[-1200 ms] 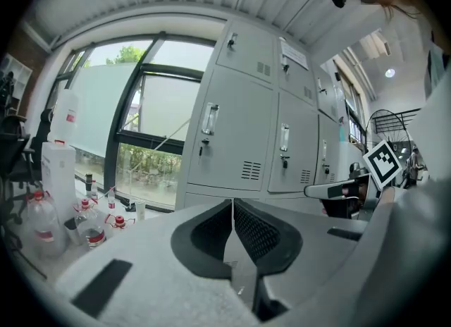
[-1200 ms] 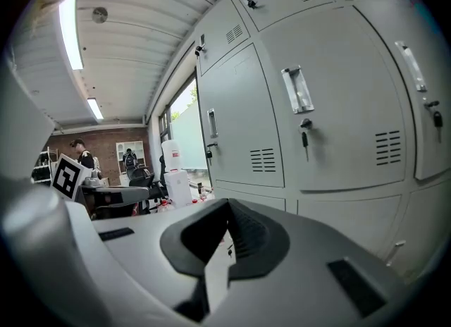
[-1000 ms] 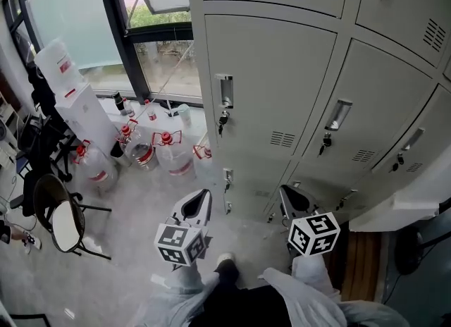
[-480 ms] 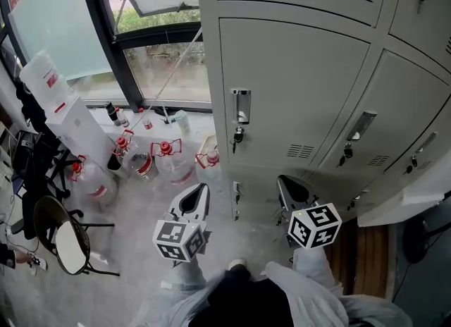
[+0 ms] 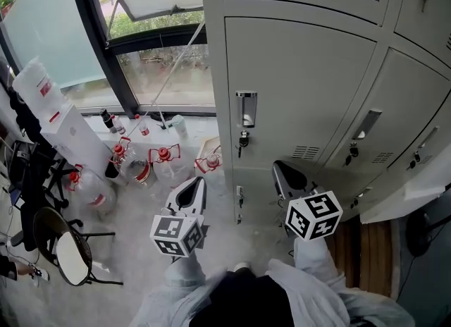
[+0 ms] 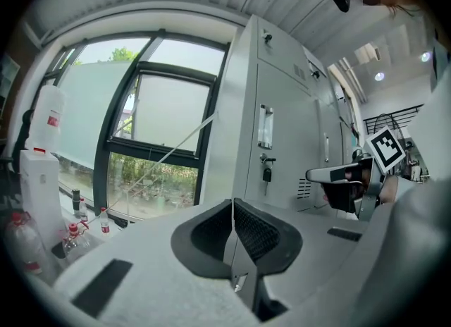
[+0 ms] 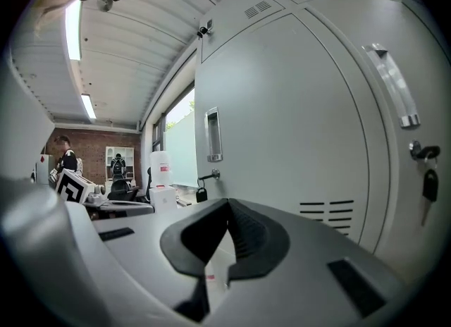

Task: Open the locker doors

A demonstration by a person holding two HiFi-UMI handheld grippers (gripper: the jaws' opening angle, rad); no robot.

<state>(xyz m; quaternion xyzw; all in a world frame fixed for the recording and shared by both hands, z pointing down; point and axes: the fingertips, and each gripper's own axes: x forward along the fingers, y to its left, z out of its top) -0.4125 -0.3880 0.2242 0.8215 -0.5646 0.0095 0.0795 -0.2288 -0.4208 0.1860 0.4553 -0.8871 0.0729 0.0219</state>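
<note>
Grey metal lockers [image 5: 296, 72] fill the right of the head view, all doors closed. The nearest door has a recessed handle [image 5: 245, 110] with a key [image 5: 242, 140] hanging below it; the left gripper view shows the same handle [image 6: 265, 127]. The neighbouring door has its own handle [image 5: 366, 124], large in the right gripper view [image 7: 391, 86]. My left gripper [image 5: 199, 180] is shut and empty, held in the air left of the lockers' corner. My right gripper [image 5: 277, 166] is shut and empty too, hanging in front of the lower doors without touching them.
Several water jugs [image 5: 163, 163] with red caps stand on the floor under the window [image 5: 165, 72]. A white water dispenser [image 5: 67, 132] and a black chair [image 5: 67, 251] are at the left. A pale panel [image 5: 416, 192] juts out at the right over wooden slats [image 5: 359, 248].
Both grippers have moved toward the lockers and risen a little, still shut. The locker doors now look nearer and more centred in the head view.
</note>
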